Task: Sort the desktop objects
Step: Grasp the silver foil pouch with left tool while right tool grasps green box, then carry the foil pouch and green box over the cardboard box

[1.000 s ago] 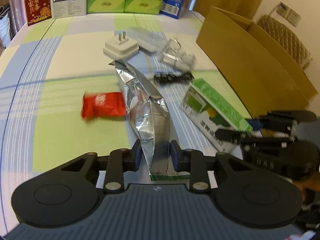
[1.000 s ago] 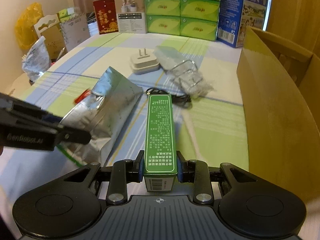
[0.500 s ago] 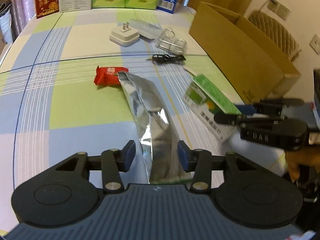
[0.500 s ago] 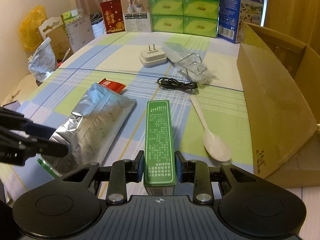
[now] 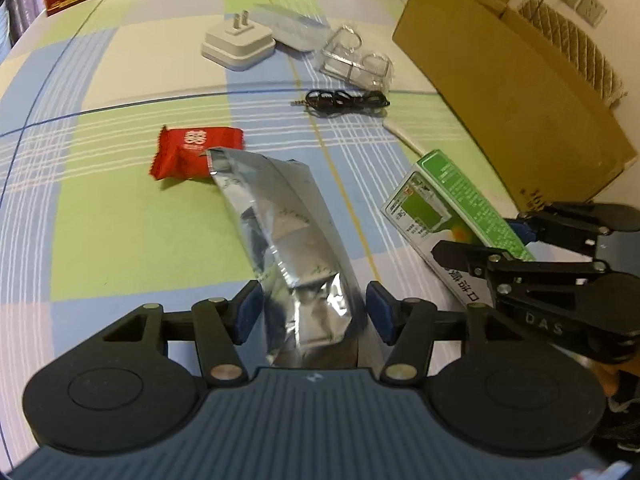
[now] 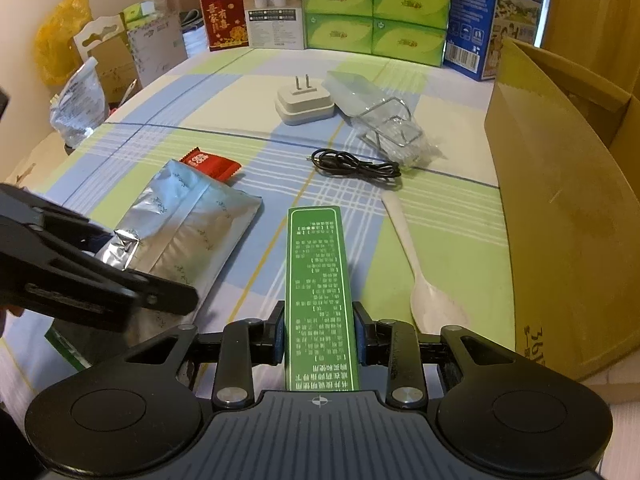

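- Between the blue pads of the left tongs point(image 5: 314, 312), the near end of a silver foil pouch point(image 5: 280, 232) is seen; the tongs are spread wide, a gap showing on each side, and nothing is gripped.
- Beyond the far tip of the pouch, a red candy wrapper point(image 5: 198, 152) is seen lying flat on the checked tabletop point(image 5: 100, 208), its edge tucked just under the foil.
- To the right of the left tongs, a green carton point(image 5: 444, 204) is held raised and tilted by the right tongs point(image 5: 516, 240).
- In the right wrist view, the right tongs point(image 6: 319, 340) are shown closed narrowly on the near end of the green carton point(image 6: 318, 280), both pads pressed to its sides, the box pointing straight ahead.
- Just right of the carton, a white plastic spoon point(image 6: 416, 268) is laid on the tabletop point(image 6: 460, 216), bowl nearest the tongs.
- Farther ahead, a coiled black cable point(image 6: 356, 166) is seen, and beyond it a clear plastic package point(image 6: 394, 132) beside a white plug adapter point(image 6: 304, 106), prongs up.
- Along the right of the right tongs, an open cardboard box point(image 6: 568, 216) is stood, its wall near the spoon.
- To the left of the right tongs, the left tongs point(image 6: 92, 276) are seen over the near corner of the foil pouch point(image 6: 188, 224).
- At the far edge, green tissue boxes point(image 6: 372, 4) and a blue milk carton point(image 6: 496, 16) are stacked.
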Tool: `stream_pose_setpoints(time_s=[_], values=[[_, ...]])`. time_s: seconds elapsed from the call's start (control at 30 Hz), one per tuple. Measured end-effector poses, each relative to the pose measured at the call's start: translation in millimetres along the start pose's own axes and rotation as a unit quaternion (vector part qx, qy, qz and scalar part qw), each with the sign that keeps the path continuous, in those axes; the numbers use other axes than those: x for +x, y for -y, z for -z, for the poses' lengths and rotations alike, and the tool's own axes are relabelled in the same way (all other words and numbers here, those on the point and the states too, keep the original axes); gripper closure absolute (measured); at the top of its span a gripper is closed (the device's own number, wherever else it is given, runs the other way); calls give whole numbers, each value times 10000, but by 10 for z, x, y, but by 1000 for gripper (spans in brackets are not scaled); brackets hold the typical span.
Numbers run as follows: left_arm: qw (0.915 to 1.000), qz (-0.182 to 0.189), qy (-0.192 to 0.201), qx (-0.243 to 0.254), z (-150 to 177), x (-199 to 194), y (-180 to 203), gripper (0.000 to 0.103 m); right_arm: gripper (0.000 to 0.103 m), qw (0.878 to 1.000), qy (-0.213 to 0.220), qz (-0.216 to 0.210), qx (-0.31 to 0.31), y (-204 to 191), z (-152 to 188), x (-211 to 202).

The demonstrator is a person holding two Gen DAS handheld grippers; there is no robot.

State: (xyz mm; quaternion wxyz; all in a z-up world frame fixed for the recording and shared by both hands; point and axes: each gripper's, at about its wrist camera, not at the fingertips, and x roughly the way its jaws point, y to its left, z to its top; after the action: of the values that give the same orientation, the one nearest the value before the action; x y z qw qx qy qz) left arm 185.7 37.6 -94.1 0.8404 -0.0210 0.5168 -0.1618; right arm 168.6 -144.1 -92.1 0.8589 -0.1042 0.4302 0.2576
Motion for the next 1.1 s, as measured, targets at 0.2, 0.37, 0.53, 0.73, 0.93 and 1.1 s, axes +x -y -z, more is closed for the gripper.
stream_pose_setpoints(time_s=[0.2,0.37,0.53,0.73,0.93,1.1], values=[[9990,-239,-3,378,7,9,116,59,75,10000,-72,-29,-61,13,14,38],[9976,-272,42,640,96,-66,198,64,75,9998,-97,-42,-170,-8,36,30],[9979,-349,-67,543,119,-59,174,55,75,9999,-84,-55,-99,-2,22,27],[9941,-579,-195,897,130,1,285,52,75,9998,-83,-31,-163,-44,8,48],[9949,-593,-115,806,130,-38,276,66,75,9998,-127,-8,-138,-40,18,85],[9973,-533,-63,495,155,-100,251,68,75,10000,40,14,33,-22,26,-8]])
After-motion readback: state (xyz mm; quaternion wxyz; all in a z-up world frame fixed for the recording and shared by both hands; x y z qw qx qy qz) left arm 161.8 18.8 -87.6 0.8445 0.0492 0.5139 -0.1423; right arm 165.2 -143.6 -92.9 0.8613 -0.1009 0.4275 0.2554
